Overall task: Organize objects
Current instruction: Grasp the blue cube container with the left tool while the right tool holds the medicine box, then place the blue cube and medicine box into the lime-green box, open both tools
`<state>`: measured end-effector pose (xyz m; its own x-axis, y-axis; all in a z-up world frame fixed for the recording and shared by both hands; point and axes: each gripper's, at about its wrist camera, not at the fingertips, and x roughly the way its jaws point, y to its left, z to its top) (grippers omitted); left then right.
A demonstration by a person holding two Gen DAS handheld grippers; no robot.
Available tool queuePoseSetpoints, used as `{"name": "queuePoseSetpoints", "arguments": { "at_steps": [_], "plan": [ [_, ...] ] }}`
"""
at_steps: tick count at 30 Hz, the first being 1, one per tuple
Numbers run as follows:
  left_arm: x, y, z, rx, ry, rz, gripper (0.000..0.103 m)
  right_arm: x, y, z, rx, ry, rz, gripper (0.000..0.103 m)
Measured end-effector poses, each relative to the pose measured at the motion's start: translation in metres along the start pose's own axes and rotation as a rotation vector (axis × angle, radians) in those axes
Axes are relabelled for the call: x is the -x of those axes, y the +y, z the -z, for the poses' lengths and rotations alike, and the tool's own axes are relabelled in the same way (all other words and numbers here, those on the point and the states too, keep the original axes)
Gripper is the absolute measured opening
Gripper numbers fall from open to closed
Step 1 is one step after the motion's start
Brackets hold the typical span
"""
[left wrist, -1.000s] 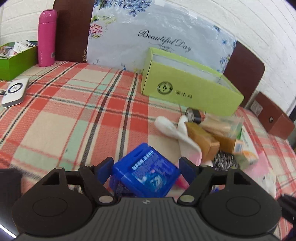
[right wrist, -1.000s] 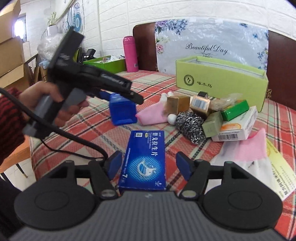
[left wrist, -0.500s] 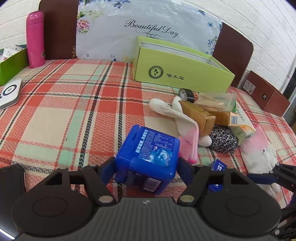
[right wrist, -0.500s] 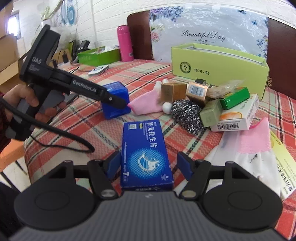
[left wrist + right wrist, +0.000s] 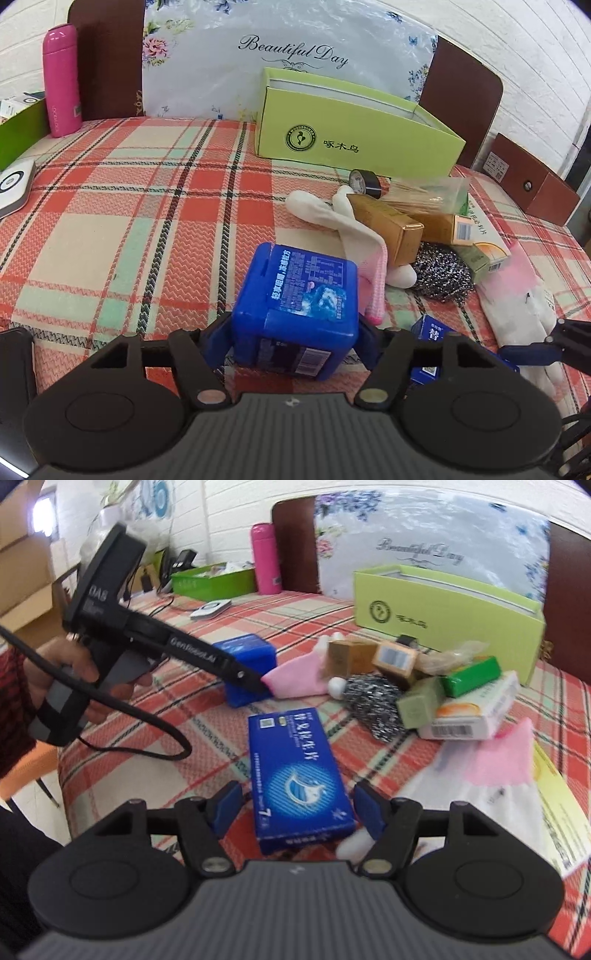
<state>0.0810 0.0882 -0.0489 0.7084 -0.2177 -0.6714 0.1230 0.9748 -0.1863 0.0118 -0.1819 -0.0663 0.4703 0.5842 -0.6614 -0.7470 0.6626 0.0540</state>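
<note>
A blue plastic box (image 5: 299,295) stands on the plaid tablecloth (image 5: 147,221), and my left gripper (image 5: 295,328) is shut on it, a pad pressing each side. In the right wrist view this same box (image 5: 251,653) shows behind the left gripper (image 5: 243,675), which a hand holds. A flat blue carton (image 5: 295,771) lies between the fingers of my right gripper (image 5: 297,805). That gripper is open, with a gap on both sides of the carton. An open lime-green box (image 5: 354,125) stands at the back.
A pile lies right of centre: gold cartons (image 5: 388,225), a steel scourer (image 5: 439,273), a tape roll (image 5: 364,181), pink-and-white gloves (image 5: 354,229) and a white carton (image 5: 476,716). A pink flask (image 5: 61,81), a green tray (image 5: 14,129) and a white device (image 5: 13,184) stand at the left.
My left gripper's fingers have closed in onto the blue plastic box, which now sits square between them. The right gripper still straddles the flat carton.
</note>
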Motion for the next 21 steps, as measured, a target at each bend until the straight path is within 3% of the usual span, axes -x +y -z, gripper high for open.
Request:
{"name": "queuePoseSetpoints", "arguments": {
  "at_steps": [3,5,10,11,17,21],
  "plan": [
    [-0.001,0.002,-0.002,0.015,-0.009,-0.006,0.071,-0.013,0.004,-0.004,0.025,0.009,0.001,0.064],
    [-0.004,0.002,-0.004,0.015,-0.006,0.005,0.071,-0.019,0.004,-0.007,0.023,0.014,0.015,0.056],
    [-0.012,0.0,-0.007,0.012,-0.005,-0.005,0.071,-0.026,0.005,-0.009,0.019,0.006,0.021,0.056],
    [-0.012,0.0,-0.007,0.009,-0.004,-0.002,0.064,-0.026,0.006,-0.009,0.016,0.004,0.025,0.056],
    [0.005,0.003,-0.009,0.036,-0.018,0.022,0.064,-0.001,0.003,-0.013,0.018,-0.071,0.058,0.055],
    [0.025,0.002,-0.028,0.055,-0.078,0.062,0.064,0.019,-0.007,-0.024,0.039,-0.128,0.134,0.055]
  ]
}}
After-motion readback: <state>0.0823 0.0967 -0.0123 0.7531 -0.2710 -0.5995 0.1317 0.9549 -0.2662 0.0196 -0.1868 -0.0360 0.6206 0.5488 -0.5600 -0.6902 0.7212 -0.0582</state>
